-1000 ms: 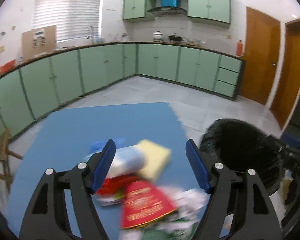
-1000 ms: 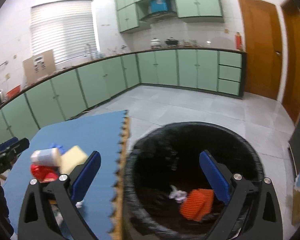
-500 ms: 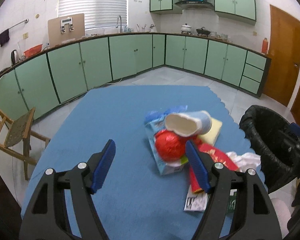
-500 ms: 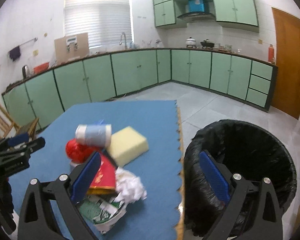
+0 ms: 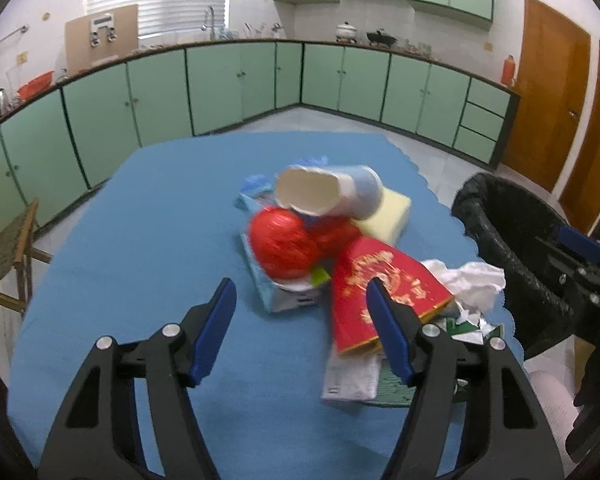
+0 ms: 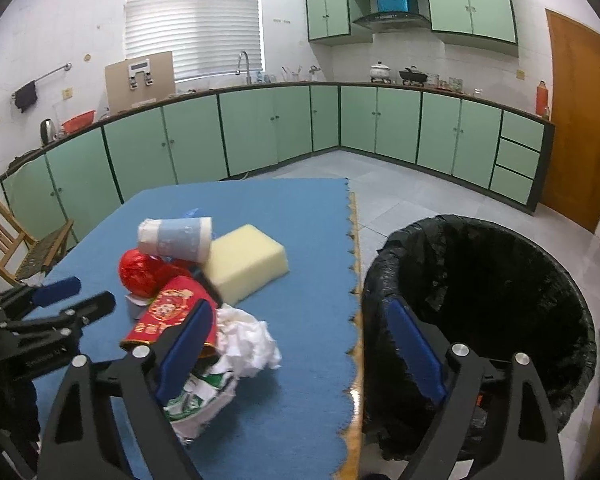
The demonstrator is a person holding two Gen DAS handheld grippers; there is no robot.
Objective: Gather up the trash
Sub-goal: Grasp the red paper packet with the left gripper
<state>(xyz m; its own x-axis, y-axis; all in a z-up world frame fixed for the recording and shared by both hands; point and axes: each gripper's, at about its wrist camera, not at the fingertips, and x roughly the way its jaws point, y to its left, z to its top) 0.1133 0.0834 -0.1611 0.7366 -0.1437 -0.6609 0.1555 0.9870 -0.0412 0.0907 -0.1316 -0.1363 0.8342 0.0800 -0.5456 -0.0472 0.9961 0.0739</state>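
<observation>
Left wrist view. The left gripper (image 5: 300, 316) is held with its jaws apart and nothing between them; they have just been closing a little. The trash heap lies just ahead and to its right on the blue tabletop (image 5: 140, 216). The red gift bag (image 5: 380, 280) is taken as landmark: its long axis runs from the gripper's right finger up and away, and its near end is overlapped in the picture by that finger. Beyond the bag: one red foil ball (image 5: 280, 246), one crushed paper cup (image 5: 328, 196) lying on its side, one yellow sponge (image 5: 388, 216). To the bag's right: one wad of white tissue (image 5: 476, 284). The black-lined trash bin (image 5: 512, 240) stands beyond the tabletop edge, right of the bag.

Right wrist view. The right gripper (image 6: 300, 344) is wide and empty, its jaws having just been closing slightly. The tissue wad (image 6: 248, 336) lies just beside the left finger, touching the gift bag (image 6: 172, 312); a torn green-and-white wrapper (image 6: 196, 400) lies nearer than the bag, partly hidden. The bin (image 6: 480, 292) is to the right.

Judgement: the bag is nearer the left gripper, the tissue nearer the right.
</observation>
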